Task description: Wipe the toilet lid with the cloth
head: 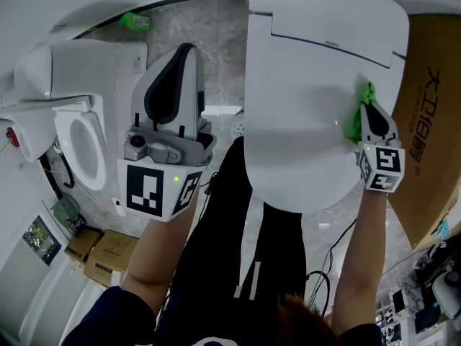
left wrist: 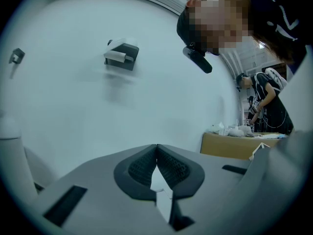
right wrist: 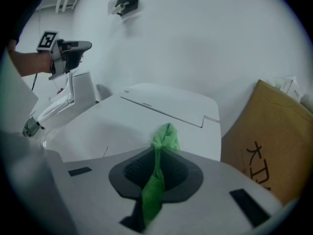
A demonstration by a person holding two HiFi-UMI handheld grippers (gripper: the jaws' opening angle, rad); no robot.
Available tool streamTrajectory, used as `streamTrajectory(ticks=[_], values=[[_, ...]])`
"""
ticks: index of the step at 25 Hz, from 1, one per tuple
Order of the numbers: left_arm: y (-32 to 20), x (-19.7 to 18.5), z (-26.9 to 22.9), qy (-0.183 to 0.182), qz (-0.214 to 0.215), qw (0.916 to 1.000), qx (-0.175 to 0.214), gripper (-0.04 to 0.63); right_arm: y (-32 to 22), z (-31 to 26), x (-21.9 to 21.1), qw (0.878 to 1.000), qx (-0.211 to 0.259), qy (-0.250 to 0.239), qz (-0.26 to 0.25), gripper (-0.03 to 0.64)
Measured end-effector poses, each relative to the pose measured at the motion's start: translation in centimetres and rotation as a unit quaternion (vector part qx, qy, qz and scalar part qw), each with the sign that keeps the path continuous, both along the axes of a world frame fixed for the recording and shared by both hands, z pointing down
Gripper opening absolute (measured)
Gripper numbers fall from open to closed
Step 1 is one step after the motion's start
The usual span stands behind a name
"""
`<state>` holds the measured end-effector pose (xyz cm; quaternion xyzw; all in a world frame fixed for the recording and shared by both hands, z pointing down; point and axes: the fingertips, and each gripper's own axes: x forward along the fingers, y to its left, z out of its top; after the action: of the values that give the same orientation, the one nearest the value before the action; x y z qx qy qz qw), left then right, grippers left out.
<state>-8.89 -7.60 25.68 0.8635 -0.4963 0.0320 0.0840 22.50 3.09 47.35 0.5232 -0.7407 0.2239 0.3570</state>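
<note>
The white toilet lid (head: 310, 92) lies closed, filling the middle of the head view, and shows again in the right gripper view (right wrist: 146, 116). My right gripper (head: 369, 114) is shut on the green cloth (head: 358, 115), which bunches against the lid's right side. In the right gripper view the cloth (right wrist: 159, 170) runs up between the jaws and pokes out over the lid. My left gripper (head: 180, 56) is held up to the left of the lid, away from it, jaws shut with nothing between them (left wrist: 156, 153). It points at a white wall.
A brown cardboard box (head: 432, 121) stands right beside the lid. A second white toilet (head: 79, 139) with its seat showing sits at the left, small cardboard boxes (head: 101, 254) below it. A grey fitting (left wrist: 122, 55) hangs on the wall. Another person (left wrist: 266, 99) stands far right.
</note>
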Motion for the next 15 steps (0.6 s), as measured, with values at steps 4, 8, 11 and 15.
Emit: streamTrajectory(ticks=[4, 8, 11, 15], values=[[0.0, 0.2, 0.1, -0.001, 0.000, 1.0000, 0.000, 0.020, 0.2, 0.1, 3.3, 0.998, 0.010, 0.005, 0.054, 0.049], [0.1, 0.4, 0.1, -0.001, -0.001, 1.0000, 0.000, 0.020, 0.7, 0.2, 5.8, 0.995, 0.012, 0.009, 0.094, 0.049], [0.2, 0.4, 0.2, 0.000, -0.002, 1.0000, 0.000, 0.020, 1.3, -0.1, 6.8, 0.992, 0.008, 0.017, 0.122, 0.049], [0.3, 0.5, 0.2, 0.002, -0.003, 1.0000, -0.001, 0.020, 1.9, 0.0, 7.9, 0.987, 0.014, 0.026, 0.160, 0.049]])
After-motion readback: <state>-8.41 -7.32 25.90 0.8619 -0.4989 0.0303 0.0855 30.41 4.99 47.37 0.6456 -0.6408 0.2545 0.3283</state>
